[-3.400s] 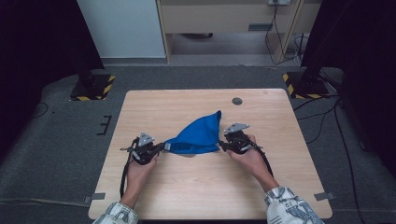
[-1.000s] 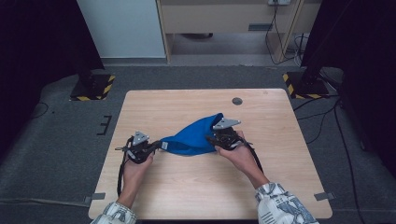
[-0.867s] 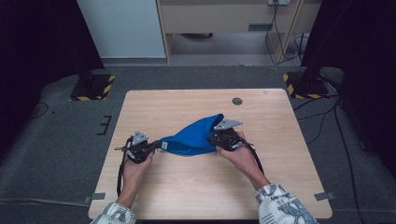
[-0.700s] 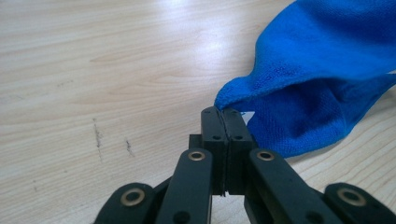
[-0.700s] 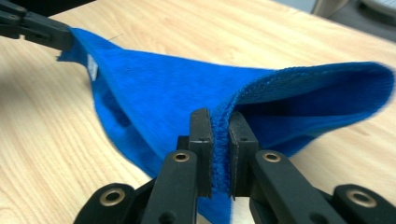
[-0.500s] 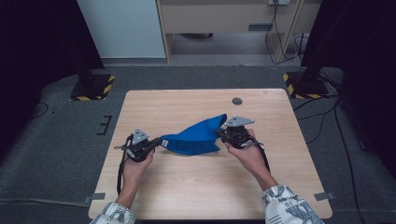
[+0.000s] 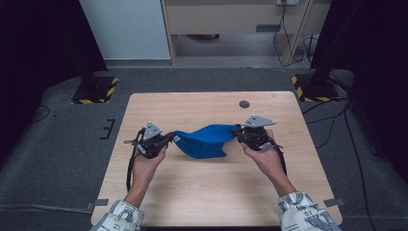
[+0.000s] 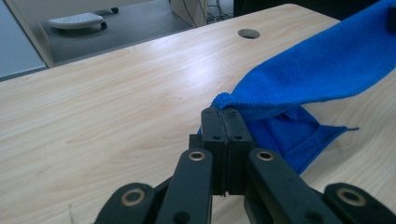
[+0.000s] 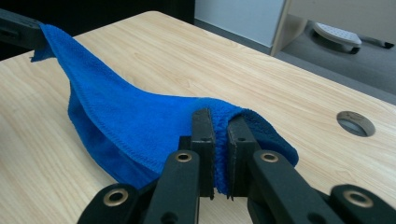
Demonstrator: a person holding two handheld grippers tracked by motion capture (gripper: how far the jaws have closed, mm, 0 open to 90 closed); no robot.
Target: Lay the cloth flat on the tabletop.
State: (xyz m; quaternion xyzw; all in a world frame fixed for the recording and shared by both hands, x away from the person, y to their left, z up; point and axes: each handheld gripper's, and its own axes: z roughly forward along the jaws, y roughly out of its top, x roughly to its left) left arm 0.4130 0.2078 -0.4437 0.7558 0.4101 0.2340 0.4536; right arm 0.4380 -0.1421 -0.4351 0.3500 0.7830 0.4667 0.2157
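The blue cloth (image 7: 204, 140) hangs stretched between the two grippers over the middle of the wooden table (image 7: 202, 192), its long axis running from nine o'clock to three o'clock in the high view, with a loose belly sagging toward six o'clock and, as far as one can tell, just brushing the tabletop. The left gripper (image 7: 169, 138) pinches the cloth's nine o'clock end: in the left gripper view its jaws are pressed tight together on a small bunched corner (image 8: 223, 100), and the fabric runs away from the fingertips toward two o'clock. The right gripper (image 7: 236, 132) has the three o'clock end clamped between its jaws, a thick fold of cloth (image 9: 219, 116) wrapped over the pads, and from there the fabric climbs toward ten o'clock to the other hand's jaws at the frame's upper left. Both hands sit about equally near the person, so neither is nearer to the cloth than the other; each holds one end. What the next move seems to turn on is that taut top edge between the two grips: drawing the hands apart along the nine-to-three line should flatten the hanging part, while bringing them together would fold it. The round hole (image 7: 244, 104) in the table lies well apart at twelve o'clock.
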